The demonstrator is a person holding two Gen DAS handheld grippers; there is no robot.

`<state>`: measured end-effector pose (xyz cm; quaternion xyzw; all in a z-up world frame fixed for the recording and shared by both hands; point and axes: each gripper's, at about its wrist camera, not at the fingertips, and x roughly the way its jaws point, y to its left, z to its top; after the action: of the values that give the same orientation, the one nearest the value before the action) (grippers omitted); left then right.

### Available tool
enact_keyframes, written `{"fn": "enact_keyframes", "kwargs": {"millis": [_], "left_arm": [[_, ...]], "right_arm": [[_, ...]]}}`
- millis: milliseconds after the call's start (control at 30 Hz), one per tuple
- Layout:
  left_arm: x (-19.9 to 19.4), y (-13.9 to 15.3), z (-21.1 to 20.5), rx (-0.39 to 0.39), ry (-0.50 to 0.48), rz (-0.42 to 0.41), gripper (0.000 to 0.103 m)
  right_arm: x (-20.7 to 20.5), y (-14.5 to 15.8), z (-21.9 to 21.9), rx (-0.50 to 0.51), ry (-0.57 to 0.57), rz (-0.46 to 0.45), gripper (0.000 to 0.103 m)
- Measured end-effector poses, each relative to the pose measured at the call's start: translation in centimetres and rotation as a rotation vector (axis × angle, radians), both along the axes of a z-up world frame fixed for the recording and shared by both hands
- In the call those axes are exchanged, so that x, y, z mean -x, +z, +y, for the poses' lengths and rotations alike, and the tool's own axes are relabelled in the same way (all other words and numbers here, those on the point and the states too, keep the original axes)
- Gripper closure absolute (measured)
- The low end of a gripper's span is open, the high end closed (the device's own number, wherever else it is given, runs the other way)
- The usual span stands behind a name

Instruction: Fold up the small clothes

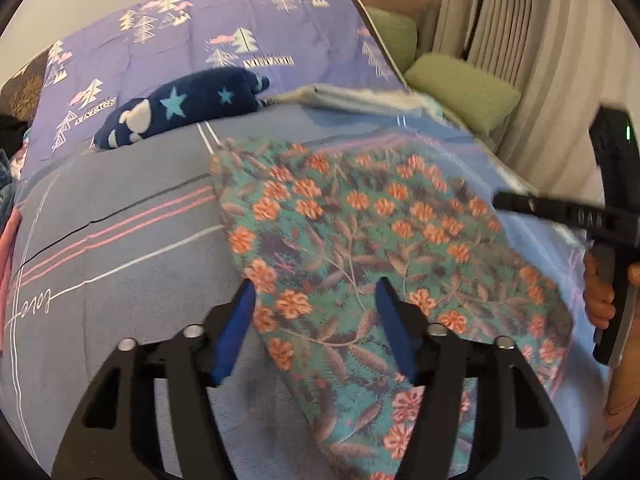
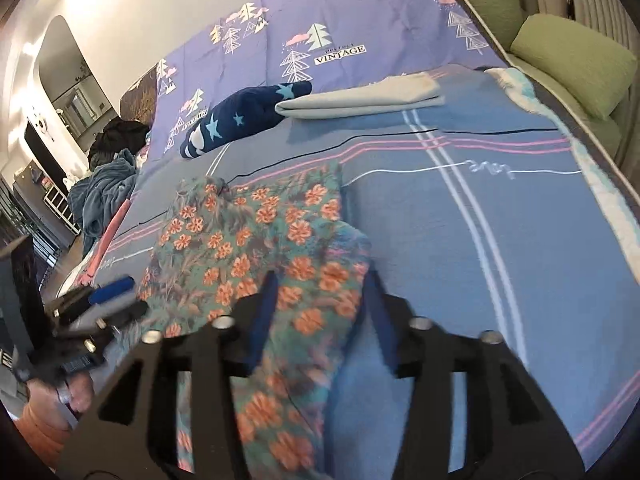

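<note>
Floral garment (image 1: 360, 240) lies between both grippers' parted jaws.

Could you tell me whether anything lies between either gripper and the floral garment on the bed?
Nothing visible does. The left gripper is open directly over the floral garment, and the right gripper is open over its other edge. The folded grey cloth and the star-patterned navy item lie farther back, clear of both.
</note>
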<state>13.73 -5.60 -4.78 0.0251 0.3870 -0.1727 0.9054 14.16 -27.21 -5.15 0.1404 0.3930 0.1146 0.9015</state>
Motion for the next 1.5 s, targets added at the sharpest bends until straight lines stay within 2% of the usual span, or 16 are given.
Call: {"fn": "enact_keyframes", "kwargs": {"millis": [67,167,300,367,433,533,800,1033,1100,1133,1167,1200,1233,1267,1367,1500], "left_arm": [[-0.2,0.2,1.3,0.03,0.037,0.005,0.034],[-0.7,0.0,2.4,0.072,0.055,0.056,0.034],[-1.2,-0.9,2.7,0.11,0.03,0.117,0.033],[-1.6,-1.7,2.5,0.115,0.015,0.154,0.033],[-1.9,-2.6,2.2,0.114,0.008,0.181,0.033],[-2.4,-3.1,2.0,0.135,-0.009,0.176,0.029],[-4.6,-3.7,1.0,0.163,-0.081,0.186,0.022],[-8.3,-3.8,0.1,0.194,-0.126,0.207,0.024],[-9.0,-3.9,-0.4,0.175,-0.131,0.2,0.029],[-9.1,-3.8,-0.7,0.155,-0.131,0.19,0.035],[-9.2,-3.7,-1.0,0.132,-0.13,0.179,0.048],[-9.2,-3.6,-1.1,0.113,-0.122,0.169,0.058],[-9.0,-3.5,-1.2,0.095,-0.111,0.158,0.077],[-8.7,-3.2,-1.3,0.087,-0.104,0.146,0.088],[-7.5,-1.6,-1.7,0.05,-0.089,0.084,0.091],[-5.1,1.9,-2.5,0.009,-0.089,-0.031,0.091]], "right_arm": [[0.5,-0.3,-0.8,-0.035,0.046,0.035,0.039],[0.8,-1.5,-0.9,-0.096,0.124,0.095,0.037],[0.8,-3.1,0.1,-0.119,0.205,0.147,0.035],[0.5,-3.4,0.3,-0.123,0.223,0.143,0.03],[0.3,-3.3,0.5,-0.13,0.243,0.139,0.03],[-0.4,-3.5,0.7,-0.146,0.279,0.134,0.029],[-4.0,-4.6,0.1,-0.312,0.34,0.128,0.03],[-6.7,-4.3,2.1,-0.241,0.397,0.108,0.031],[-7.3,-4.3,2.3,-0.241,0.394,0.105,0.038],[-7.6,-4.4,2.2,-0.239,0.38,0.106,0.049],[-7.8,-4.5,2.1,-0.233,0.356,0.109,0.062],[-7.8,-4.6,2.0,-0.232,0.34,0.112,0.066],[-7.7,-4.6,1.9,-0.233,0.329,0.112,0.073],[-7.4,-4.4,2.0,-0.223,0.324,0.103,0.078],[-5.3,-2.1,3.5,-0.086,0.3,0.012,0.083],[-2.3,1.5,3.7,-0.023,0.265,-0.114,0.084]]}}
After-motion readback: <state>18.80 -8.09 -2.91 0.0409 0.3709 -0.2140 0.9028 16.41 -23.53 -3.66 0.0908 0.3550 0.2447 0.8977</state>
